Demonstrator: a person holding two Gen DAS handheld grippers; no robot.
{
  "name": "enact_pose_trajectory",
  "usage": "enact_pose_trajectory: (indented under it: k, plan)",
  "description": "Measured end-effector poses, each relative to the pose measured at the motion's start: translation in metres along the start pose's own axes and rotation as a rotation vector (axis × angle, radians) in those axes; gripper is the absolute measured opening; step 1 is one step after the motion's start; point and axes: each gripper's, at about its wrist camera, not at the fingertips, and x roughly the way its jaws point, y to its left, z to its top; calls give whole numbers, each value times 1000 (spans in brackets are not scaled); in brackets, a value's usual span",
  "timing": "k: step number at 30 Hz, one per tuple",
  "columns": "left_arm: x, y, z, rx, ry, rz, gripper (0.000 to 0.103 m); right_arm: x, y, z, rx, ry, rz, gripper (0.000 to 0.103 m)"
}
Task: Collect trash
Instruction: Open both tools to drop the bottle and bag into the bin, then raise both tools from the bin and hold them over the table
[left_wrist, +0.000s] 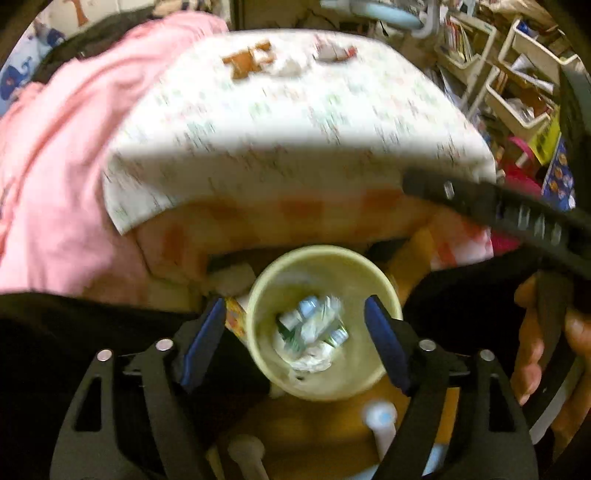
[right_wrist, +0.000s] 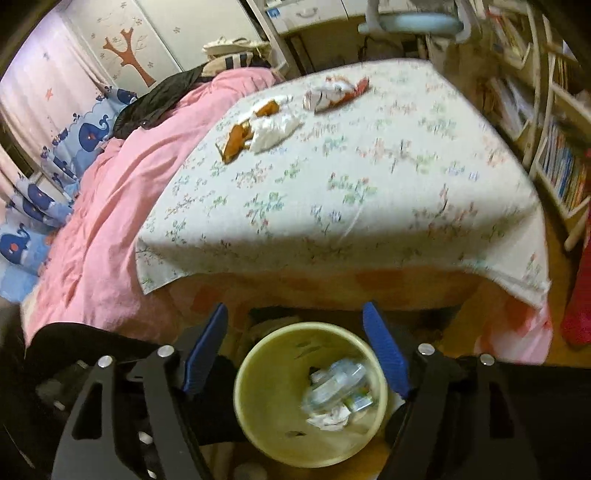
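Observation:
A pale yellow trash bin (left_wrist: 258, 295) (right_wrist: 255, 354) stands on the floor at the foot of the bed, holding crumpled paper and plastic wrappers (left_wrist: 314, 332) (right_wrist: 336, 391). My left gripper (left_wrist: 295, 343) is open and empty, hanging over the bin. My right gripper (right_wrist: 295, 350) is open and empty above the bin too; its body shows in the left wrist view (left_wrist: 498, 210). On the floral sheet (right_wrist: 351, 184) lie orange wrappers with white tissue (right_wrist: 258, 129) and a white and orange wrapper (right_wrist: 332, 92), also blurred in the left wrist view (left_wrist: 258, 61).
A pink quilt (right_wrist: 122, 206) covers the bed's left side, with a black garment (right_wrist: 159, 99) on it. Bookshelves (right_wrist: 554, 140) stand on the right. A red item (right_wrist: 580, 295) hangs at the right edge. White objects (left_wrist: 380, 417) lie on the floor near the bin.

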Motion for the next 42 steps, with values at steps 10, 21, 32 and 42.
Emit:
enact_pose_trajectory:
  k: [10,21,32,42]
  plan:
    - [-48,34,99,-115,-313,109,88,-41,25,70,-195,-295,-185,96]
    - [-40,44,210,-160,-462,137,93,-17,19,146,-221,-386,-225,96]
    - [-2,50,288,-155,-503,155,94,29,24,191,-201,-367,-241,96]
    - [12,65,292,-187,-478,185,95,33,22,203,-140,-358,-294,96]
